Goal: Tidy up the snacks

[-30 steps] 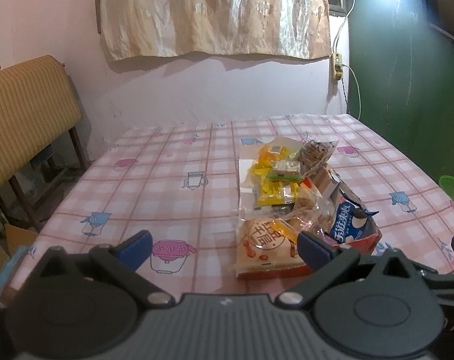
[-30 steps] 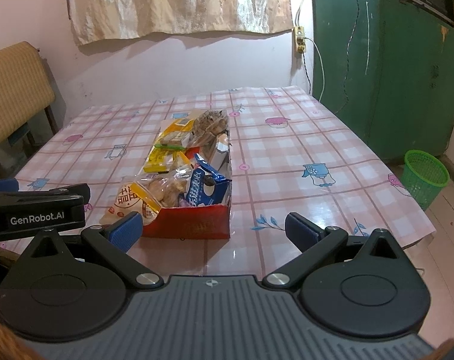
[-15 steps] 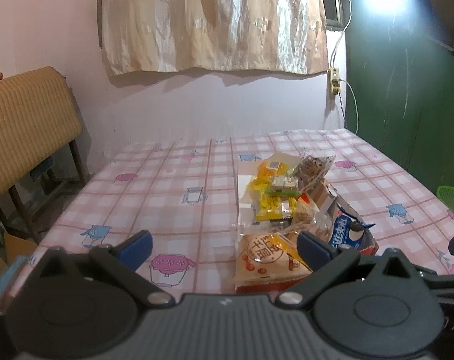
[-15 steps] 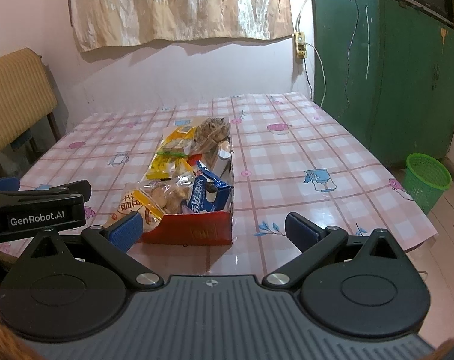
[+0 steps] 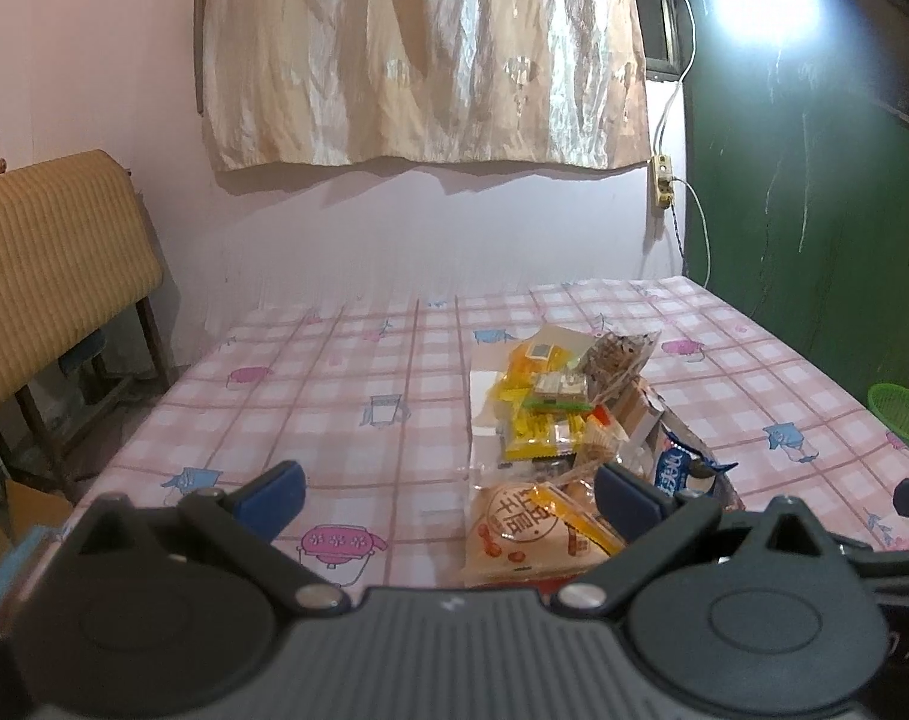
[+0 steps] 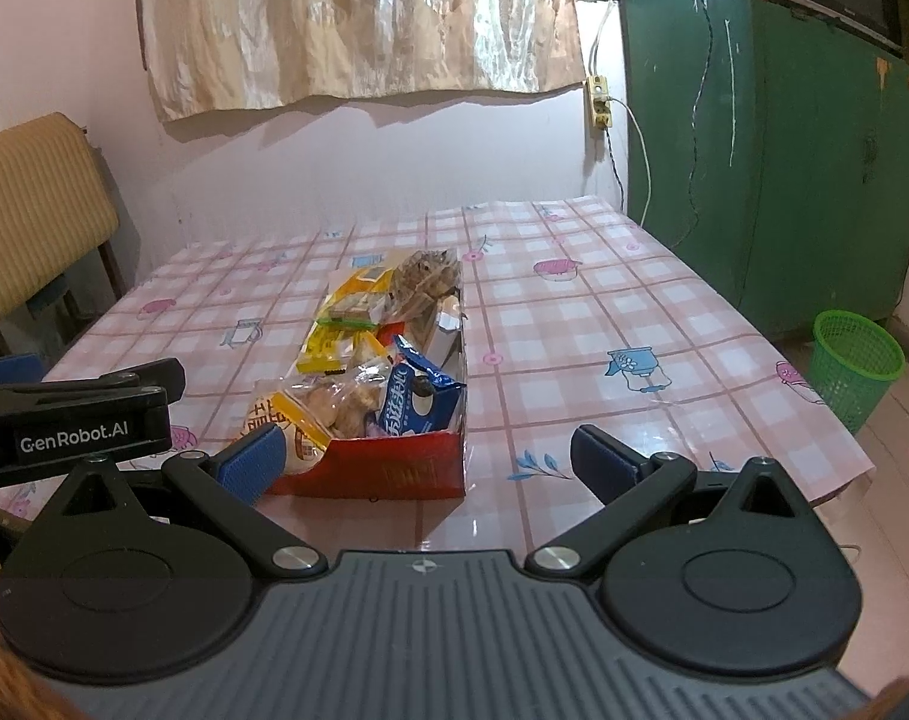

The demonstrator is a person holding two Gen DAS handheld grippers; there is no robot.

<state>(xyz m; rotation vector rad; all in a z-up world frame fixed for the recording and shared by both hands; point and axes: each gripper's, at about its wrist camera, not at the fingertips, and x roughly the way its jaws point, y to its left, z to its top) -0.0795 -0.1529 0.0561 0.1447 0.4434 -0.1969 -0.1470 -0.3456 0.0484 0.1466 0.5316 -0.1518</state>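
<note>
Clearly both empty, wide-open tools, left gripper [image 5: 448, 495] and right gripper [image 6: 427, 456], risk toppling the overfilled red box [image 6: 388, 471] near the tabletop's [image 6: 574, 324] front edge.

Glossy plastic tablecloth [image 6: 574, 324], shiny crinkled snack wrappers [image 6: 415, 399], red cardboard box [image 6: 388, 471], satiny curtain [image 6: 358, 18]

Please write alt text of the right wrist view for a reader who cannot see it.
The open right gripper hovers empty before a red box heaped with snack packets, a blue packet foremost, on a pink checked tablecloth. A green basket stands on the floor at right.
</note>
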